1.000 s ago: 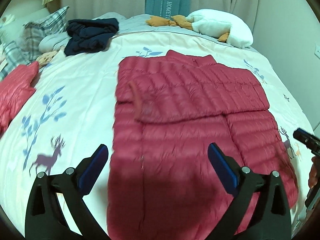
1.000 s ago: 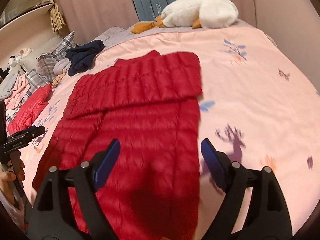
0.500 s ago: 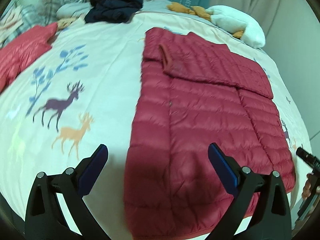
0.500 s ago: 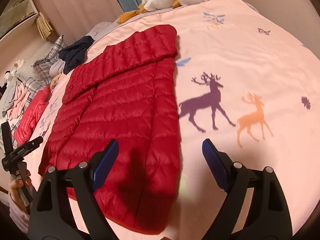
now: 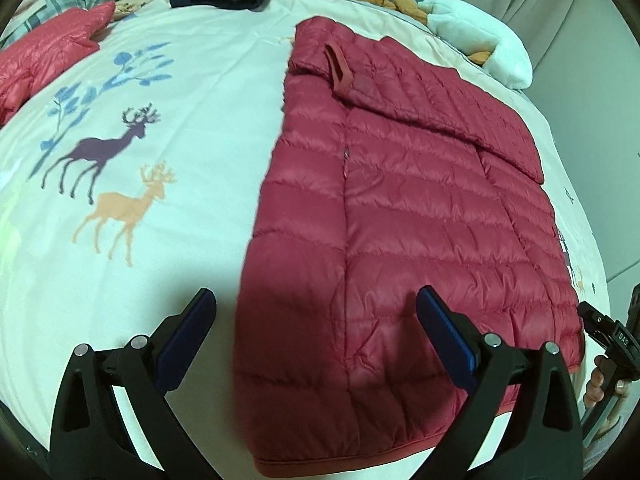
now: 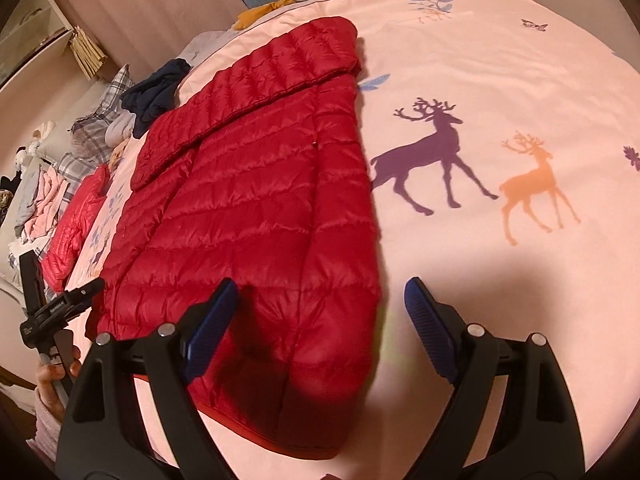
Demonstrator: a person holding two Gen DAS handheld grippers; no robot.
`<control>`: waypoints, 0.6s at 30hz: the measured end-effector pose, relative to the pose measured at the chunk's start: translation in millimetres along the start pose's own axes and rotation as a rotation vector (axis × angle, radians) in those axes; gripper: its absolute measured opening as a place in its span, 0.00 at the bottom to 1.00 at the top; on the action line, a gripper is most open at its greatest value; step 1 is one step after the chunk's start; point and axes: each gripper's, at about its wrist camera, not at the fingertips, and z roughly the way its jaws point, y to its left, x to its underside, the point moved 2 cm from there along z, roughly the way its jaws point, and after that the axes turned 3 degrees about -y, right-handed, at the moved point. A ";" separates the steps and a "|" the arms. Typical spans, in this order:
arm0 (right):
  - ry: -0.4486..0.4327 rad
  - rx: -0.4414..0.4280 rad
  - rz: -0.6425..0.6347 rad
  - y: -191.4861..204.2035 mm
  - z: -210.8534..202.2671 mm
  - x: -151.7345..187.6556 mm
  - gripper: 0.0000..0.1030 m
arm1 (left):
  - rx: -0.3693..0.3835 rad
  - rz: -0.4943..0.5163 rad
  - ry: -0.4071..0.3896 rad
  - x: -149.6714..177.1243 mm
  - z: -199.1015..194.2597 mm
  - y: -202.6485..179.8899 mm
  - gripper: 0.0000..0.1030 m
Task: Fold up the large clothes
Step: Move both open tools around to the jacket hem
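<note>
Here, quilted puffy red jacket (image 5: pixel 420 216)

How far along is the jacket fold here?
Done: the red jacket lies flat on the bed with both sleeves folded across its upper part. In hand: nothing; the left tool and right tool hover open over the hem's two corners. Left: grip the hem and fold it up toward the collar.

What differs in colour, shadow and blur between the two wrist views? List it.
Left wrist view: cool cast, bedspread near white, soft shadow on the red jacket hem between the open left gripper tips. Right wrist view: warm pink cast, right gripper shadow darkening the jacket corner. Both: fisheye bulge, slight blur.
</note>
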 end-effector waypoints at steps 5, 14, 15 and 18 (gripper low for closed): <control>0.007 -0.026 0.001 5.8 5.8 -2.2 0.85 | 0.021 0.009 0.009 3.4 5.2 -4.4 0.97; 0.011 -0.049 -0.009 14.3 13.9 -3.4 0.85 | 0.069 0.022 0.019 4.4 9.0 -13.8 0.97; 0.011 -0.053 -0.006 14.4 14.6 -3.8 0.85 | 0.084 0.020 0.019 3.8 9.2 -14.6 0.97; 0.012 -0.065 0.006 14.2 17.1 -5.5 0.85 | 0.120 0.014 0.020 2.0 10.8 -14.8 0.97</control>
